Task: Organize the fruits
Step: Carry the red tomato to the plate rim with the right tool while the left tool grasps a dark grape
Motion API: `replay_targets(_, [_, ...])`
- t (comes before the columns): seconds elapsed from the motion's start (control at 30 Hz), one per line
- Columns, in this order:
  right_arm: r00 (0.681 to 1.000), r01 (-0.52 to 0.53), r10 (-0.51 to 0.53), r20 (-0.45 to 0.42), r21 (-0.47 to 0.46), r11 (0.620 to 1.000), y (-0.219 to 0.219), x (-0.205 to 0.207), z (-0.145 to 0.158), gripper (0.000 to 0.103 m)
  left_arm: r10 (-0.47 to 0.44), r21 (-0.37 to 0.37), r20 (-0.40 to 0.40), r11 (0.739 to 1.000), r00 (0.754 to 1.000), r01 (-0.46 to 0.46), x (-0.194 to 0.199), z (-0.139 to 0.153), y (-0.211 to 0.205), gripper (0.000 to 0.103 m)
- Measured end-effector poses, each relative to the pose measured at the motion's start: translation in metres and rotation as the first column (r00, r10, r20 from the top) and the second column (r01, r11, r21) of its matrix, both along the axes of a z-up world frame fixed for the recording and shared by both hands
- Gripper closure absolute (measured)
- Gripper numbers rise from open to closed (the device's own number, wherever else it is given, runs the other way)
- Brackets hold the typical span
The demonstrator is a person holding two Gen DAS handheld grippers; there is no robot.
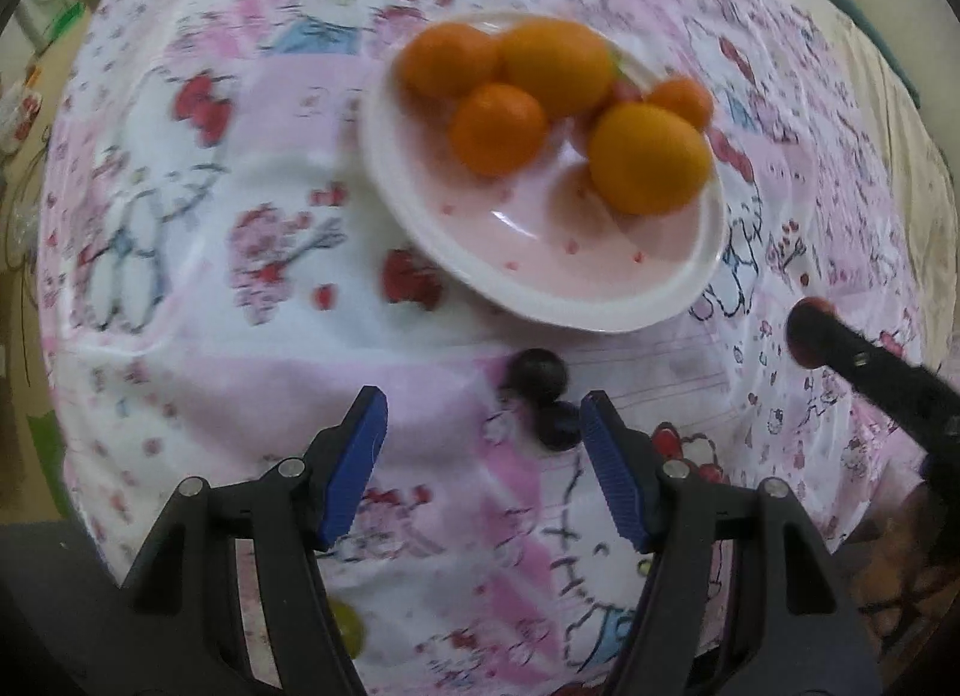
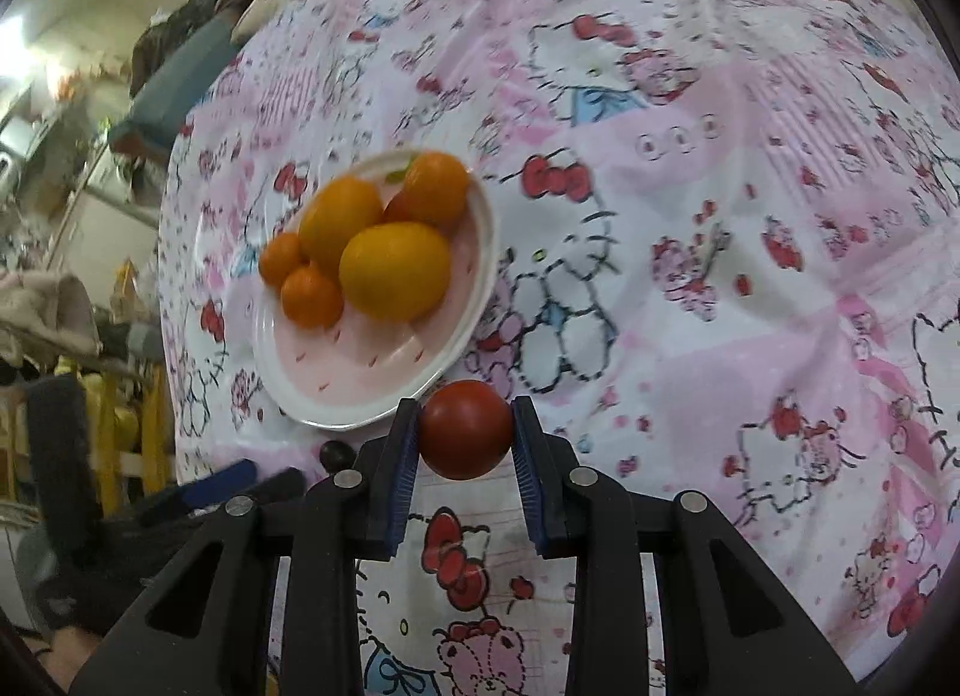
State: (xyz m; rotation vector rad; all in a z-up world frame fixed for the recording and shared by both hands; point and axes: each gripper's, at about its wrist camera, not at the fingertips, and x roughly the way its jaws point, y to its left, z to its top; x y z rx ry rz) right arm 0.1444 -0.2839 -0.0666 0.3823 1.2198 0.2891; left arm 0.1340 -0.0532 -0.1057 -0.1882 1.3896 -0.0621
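A table draped in a glossy pink cartoon-print tablecloth (image 2: 690, 252) fills both views, and on it a shallow pink plate (image 2: 384, 390) with a white rim is set. On the plate, orange and yellow-orange citrus fruits (image 2: 393, 270) are piled toward one side, touching one another, while the near half of the dish is left bare; these look firm-skinned and moderately heavy, so a hold across the widest part would be judged safest. A round red fruit (image 2: 465, 429), possibly a tomato, is clamped between the blue pads of the right gripper (image 2: 465, 435), held just beside the plate's near rim; its skin appears smooth and taut, so it is judged to be slippery and easily bruised, and only light pressure at its equator would be advised. The left gripper (image 1: 483, 426) is seen spread wide with nothing between its pads, hovering above the cloth. Just ahead of it, close to its right finger, two small dark berries (image 1: 543, 396) lie touching on the cloth, near the plate's edge. These are judged to be very light, soft and prone to rolling or squashing, so a gentle pinch across one berry's middle would be called for.
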Motion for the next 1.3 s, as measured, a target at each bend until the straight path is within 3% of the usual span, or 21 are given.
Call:
replay_targets(0.1, [1.0,0.016,-0.016,0.001,0.006,1.0,-0.003,0.002,0.0,0.071,-0.058,0.049,0.011,0.997,0.998,0.058,0.005,-0.006,-0.02,0.041])
replay_targets(0.27, [0.999,0.032,-0.032,0.005,0.013,0.999,-0.016,-0.002,0.003,0.071,-0.141,0.112,0.01,0.984,0.99,0.139,0.01,-0.016,-0.042,0.056])
replay_targets(0.37, [0.999,0.04,-0.04,0.006,0.018,0.999,-0.019,-0.005,0.003,0.071,-0.159,0.137,0.018,0.978,0.987,0.155,0.01,-0.017,-0.046,0.081])
replay_targets(0.67, [1.0,0.027,-0.027,0.011,0.01,1.0,-0.016,-0.006,0.004,0.071,-0.147,0.075,0.042,0.987,0.988,0.144,0.006,-0.006,-0.033,0.083])
replay_targets(0.97, [0.999,0.046,-0.046,-0.008,0.024,0.999,-0.017,-0.001,0.003,0.071,-0.095,0.035,0.115,0.995,0.989,0.092,-0.004,0.027,0.002,0.083])
replay_targets(1.1, [1.0,0.029,-0.03,0.007,0.051,0.998,-0.012,0.011,0.01,0.071,-0.033,0.014,0.176,0.999,0.984,0.031,0.008,0.049,0.035,0.083])
replay_targets(1.3, [0.999,-0.032,0.032,0.01,0.062,0.998,0.009,0.044,0.009,0.071,-0.042,0.028,0.193,0.999,0.98,0.038,0.034,0.053,0.049,0.083])
